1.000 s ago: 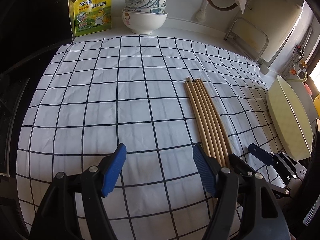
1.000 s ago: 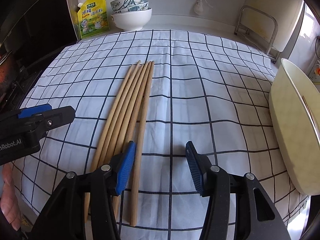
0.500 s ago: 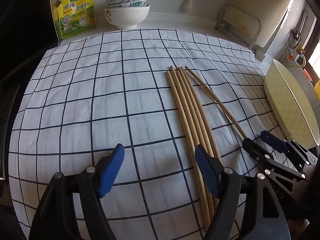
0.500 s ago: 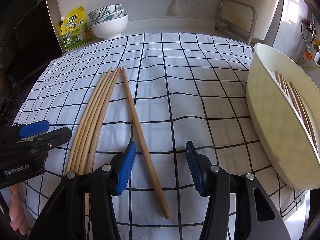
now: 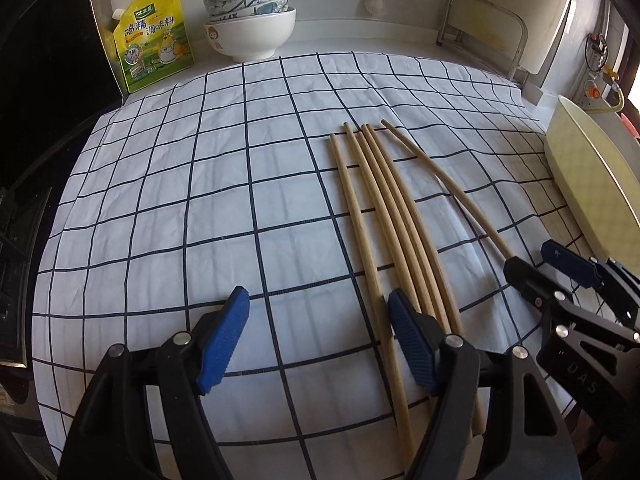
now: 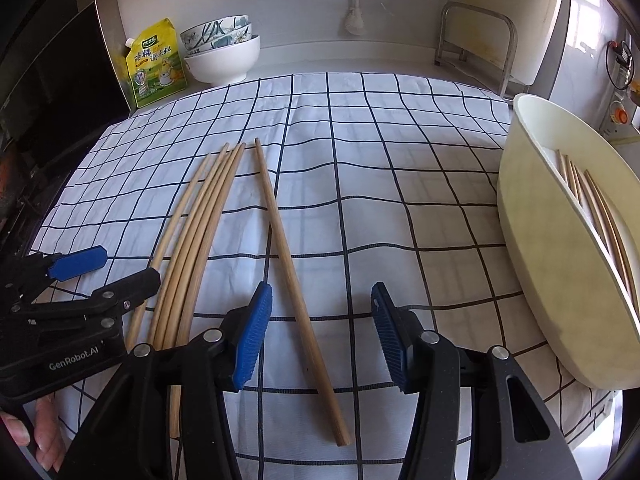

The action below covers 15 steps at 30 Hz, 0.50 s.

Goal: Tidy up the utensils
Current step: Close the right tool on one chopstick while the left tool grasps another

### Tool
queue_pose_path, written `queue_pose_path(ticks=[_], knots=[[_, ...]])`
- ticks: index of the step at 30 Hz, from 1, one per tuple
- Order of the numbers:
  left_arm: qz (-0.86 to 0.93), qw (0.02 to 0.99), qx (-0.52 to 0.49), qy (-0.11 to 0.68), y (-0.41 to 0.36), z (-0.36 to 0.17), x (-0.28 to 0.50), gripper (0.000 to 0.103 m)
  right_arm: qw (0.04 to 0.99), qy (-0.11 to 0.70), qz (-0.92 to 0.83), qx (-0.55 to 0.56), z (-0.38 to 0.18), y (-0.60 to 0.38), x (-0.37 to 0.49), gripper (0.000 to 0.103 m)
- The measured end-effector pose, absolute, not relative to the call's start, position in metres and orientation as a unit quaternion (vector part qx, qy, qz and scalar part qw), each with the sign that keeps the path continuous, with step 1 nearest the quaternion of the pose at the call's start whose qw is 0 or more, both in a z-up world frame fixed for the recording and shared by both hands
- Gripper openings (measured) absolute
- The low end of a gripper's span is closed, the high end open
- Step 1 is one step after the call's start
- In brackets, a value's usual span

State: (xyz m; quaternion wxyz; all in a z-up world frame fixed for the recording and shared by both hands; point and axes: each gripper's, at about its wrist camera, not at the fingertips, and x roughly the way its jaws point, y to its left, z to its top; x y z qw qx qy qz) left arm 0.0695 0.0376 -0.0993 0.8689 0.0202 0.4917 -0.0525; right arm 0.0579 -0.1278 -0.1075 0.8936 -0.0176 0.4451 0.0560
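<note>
Several wooden chopsticks (image 5: 394,216) lie bundled on the checked cloth (image 5: 200,200), also seen as the bundle (image 6: 200,232) in the right wrist view. One single chopstick (image 6: 296,280) lies apart, fanned out to the right, and runs between the jaws of my right gripper (image 6: 320,336), which is open with its pads clear of the stick. My left gripper (image 5: 318,340) is open over the cloth; its right pad (image 5: 412,344) stands over the bundle's near ends. Each gripper shows in the other's view: the right gripper (image 5: 528,258), the left gripper (image 6: 128,266).
A cream oval tray (image 6: 536,248) stands at the cloth's right edge with several chopsticks (image 6: 600,208) inside. At the back are stacked bowls (image 5: 250,20), a yellow seasoning pouch (image 5: 154,40) and a metal rack (image 6: 476,40). A dark stove lies left.
One chopstick has swung away from the bundle to the right and now lies between my right jaws. Both grippers have shifted slightly sideways across the cloth.
</note>
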Motion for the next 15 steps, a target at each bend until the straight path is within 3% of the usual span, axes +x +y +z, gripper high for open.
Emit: queue_pose_path(ticks=[5, 8, 11, 14, 15], knots=[[-0.046, 0.871, 0.021, 0.489, 0.039, -0.099, 0.073, 0.069, 0.894, 0.443, 0.054, -0.031, -0.108, -0.124, 0.063, 0.049], [-0.05, 0.872, 0.024, 0.487, 0.038, -0.097, 0.078, 0.058, 0.894, 0.443, 0.047, -0.047, -0.109, -0.121, 0.067, 0.049], [-0.054, 0.873, 0.025, 0.485, 0.036, -0.096, 0.079, 0.044, 0.892, 0.446, 0.045, -0.054, -0.112, -0.117, 0.074, 0.049], [-0.061, 0.872, 0.026, 0.485, 0.032, -0.094, 0.079, 0.023, 0.89, 0.447, 0.056, -0.066, -0.112, -0.109, 0.076, 0.049], [-0.064, 0.871, 0.026, 0.486, 0.031, -0.094, 0.079, 0.014, 0.89, 0.447, 0.064, -0.068, -0.112, -0.106, 0.075, 0.04]])
